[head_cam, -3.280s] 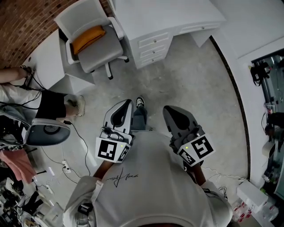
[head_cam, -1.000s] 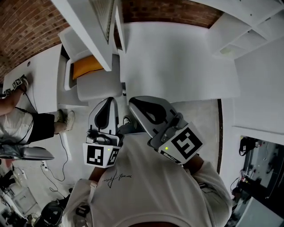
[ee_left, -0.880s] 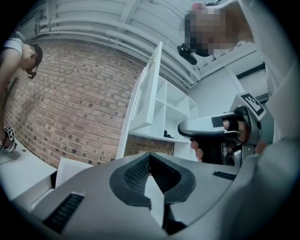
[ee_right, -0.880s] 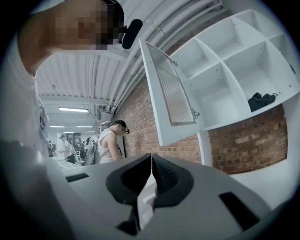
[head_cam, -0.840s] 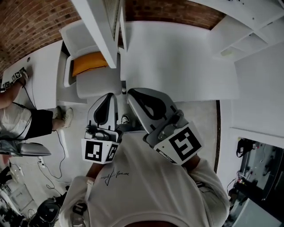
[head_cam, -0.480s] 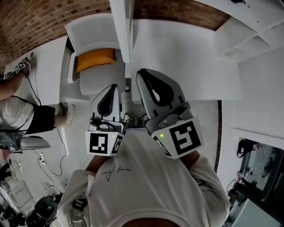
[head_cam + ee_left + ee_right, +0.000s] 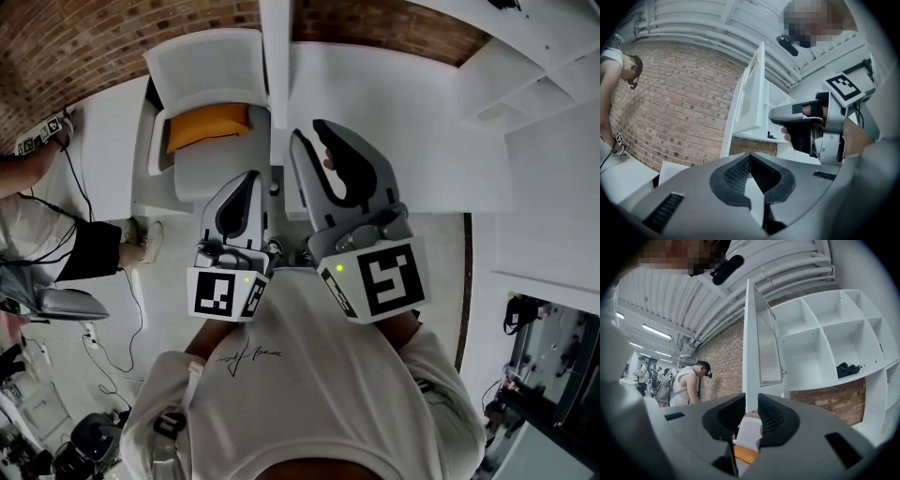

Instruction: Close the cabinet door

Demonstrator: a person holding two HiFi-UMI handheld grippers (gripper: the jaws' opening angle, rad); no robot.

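The white cabinet door stands open, edge-on to me, with a ribbed glass panel in it. Through the right gripper's narrow gap I see that edge, still beyond the jaws. In the head view the door's edge hangs at top centre, with my right gripper raised just below and right of it. My left gripper sits lower, its tips touching and nothing in them. The left gripper view shows the door and the right gripper beside it.
Open white shelves behind the door hold a dark bundle. A white chair with an orange cushion stands below the door, a white desk to its right. A person stands at the brick wall on the left.
The view has swung up from the floor to the desk and cabinet. The right gripper has risen forward toward the door's edge, which now sits at top centre; the left has barely moved.
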